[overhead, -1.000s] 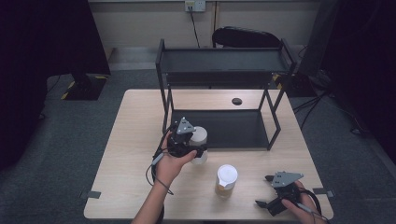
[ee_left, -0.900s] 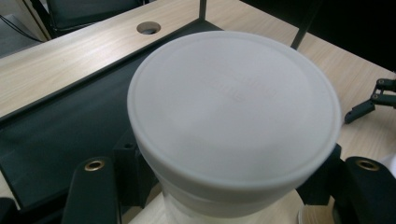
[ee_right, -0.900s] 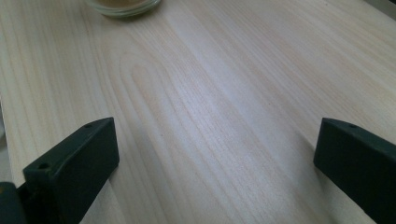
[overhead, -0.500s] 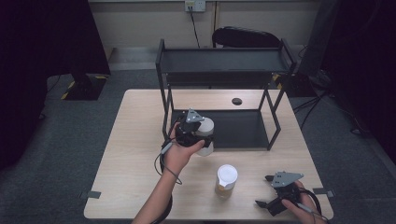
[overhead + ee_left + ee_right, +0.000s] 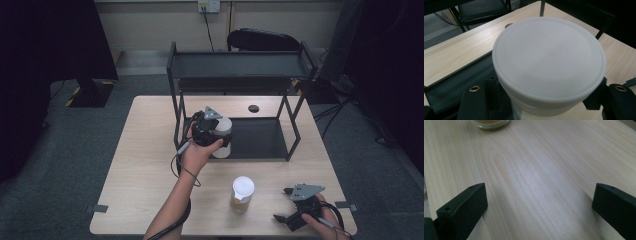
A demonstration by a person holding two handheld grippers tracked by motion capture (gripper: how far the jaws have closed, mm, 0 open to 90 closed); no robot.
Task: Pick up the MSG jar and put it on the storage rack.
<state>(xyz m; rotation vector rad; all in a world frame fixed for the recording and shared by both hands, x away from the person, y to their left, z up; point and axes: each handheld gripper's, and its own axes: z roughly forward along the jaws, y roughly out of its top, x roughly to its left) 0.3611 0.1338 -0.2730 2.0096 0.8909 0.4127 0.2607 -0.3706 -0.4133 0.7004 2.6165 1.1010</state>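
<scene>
My left gripper (image 5: 221,138) is shut on a white-lidded jar (image 5: 222,131) and holds it above the table, at the front left corner of the black rack's lower shelf (image 5: 260,141). In the left gripper view the jar's white lid (image 5: 549,57) sits between the two jaws of my left gripper (image 5: 546,101), which press on its sides. A second jar (image 5: 242,194), white-lidded with amber contents, stands on the table near the front. My right gripper (image 5: 287,220) rests at the front right of the table. Its jaws stand wide apart over bare wood (image 5: 539,205).
The black two-tier rack (image 5: 240,65) stands at the back of the wooden table (image 5: 145,165). A small dark round spot (image 5: 253,108) lies on the table under the rack. The base of the second jar (image 5: 490,123) shows ahead of my right gripper. A dark chair (image 5: 265,39) stands behind the rack.
My left gripper has carried the white-lidded jar up and to the right, toward the rack's lower shelf. The right gripper and the second jar have not moved.
</scene>
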